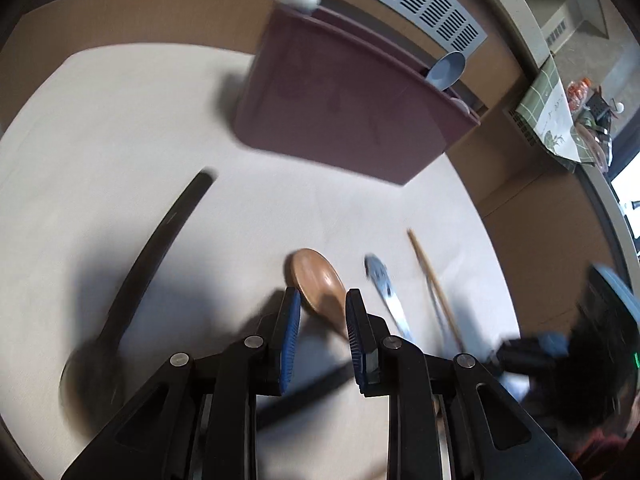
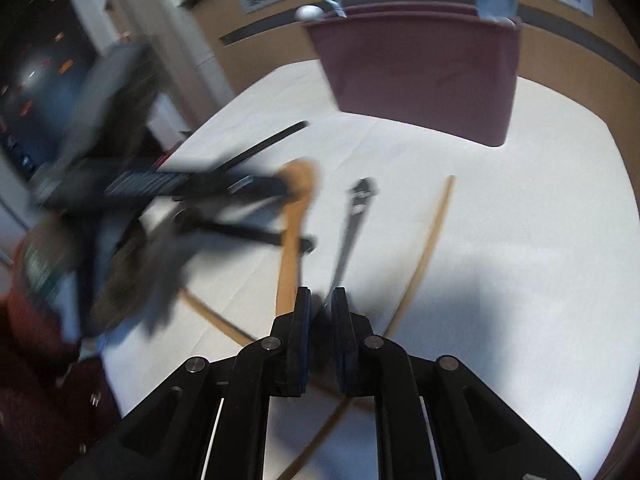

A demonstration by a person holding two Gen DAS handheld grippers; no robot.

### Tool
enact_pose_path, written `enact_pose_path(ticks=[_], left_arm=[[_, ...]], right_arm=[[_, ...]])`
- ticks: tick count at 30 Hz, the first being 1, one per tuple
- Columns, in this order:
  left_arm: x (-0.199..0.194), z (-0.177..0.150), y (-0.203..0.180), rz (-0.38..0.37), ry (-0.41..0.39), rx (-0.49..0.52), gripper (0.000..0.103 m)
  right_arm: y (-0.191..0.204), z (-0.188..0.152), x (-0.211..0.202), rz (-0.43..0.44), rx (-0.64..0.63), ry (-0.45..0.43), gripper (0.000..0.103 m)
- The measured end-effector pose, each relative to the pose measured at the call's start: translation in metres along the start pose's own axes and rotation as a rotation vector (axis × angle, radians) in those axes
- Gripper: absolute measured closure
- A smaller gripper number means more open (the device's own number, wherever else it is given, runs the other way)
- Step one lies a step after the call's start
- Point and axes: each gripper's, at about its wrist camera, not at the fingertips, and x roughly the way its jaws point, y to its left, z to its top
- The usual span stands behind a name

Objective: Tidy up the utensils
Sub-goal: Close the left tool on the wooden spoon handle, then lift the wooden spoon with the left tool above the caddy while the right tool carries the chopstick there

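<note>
Straddling the wooden spoon [image 1: 318, 280] at lower centre of the left wrist view, the left gripper [image 1: 322, 316] has its jaws apart w/ the neck between them — not yet clamped. Right gripper [image 2: 320, 312], lower centre of the right wrist view, looks nearly closed around the dark handle of the metal utensil [image 2: 356, 208]; blur hides contact, so can't tell if it's truly gripped. Maroon utensil bin [image 1: 340, 108] sits upper centre, already holding a blue spoon [image 1: 448, 68]. Black ladle [image 1: 132, 280] lies at left, chopstick [image 1: 434, 284] at right. Step, I judge: pickup phase — next calls for squeezing onto the spoon neck, lifting, then carrying to the bin.
</note>
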Motion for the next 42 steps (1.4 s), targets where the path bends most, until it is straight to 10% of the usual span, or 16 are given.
enact_pose_path(ticks=[7,23,42], left_arm=[[-0.002,0.01,-0.014,0.075,-0.068,0.043,0.078],[-0.019,-0.005,-0.021,0.186,-0.071,0.118,0.076],[0.043,0.01,-0.074,0.283,0.062,0.282,0.062]], right_arm=[[-0.031,0.009,-0.018,-0.207,0.162,-0.138,0.089],[-0.026,0.033,0.018,-0.287,0.123,-0.08,0.097],[-0.071,0.003,-0.048,-0.324,0.28,-0.252,0.098]])
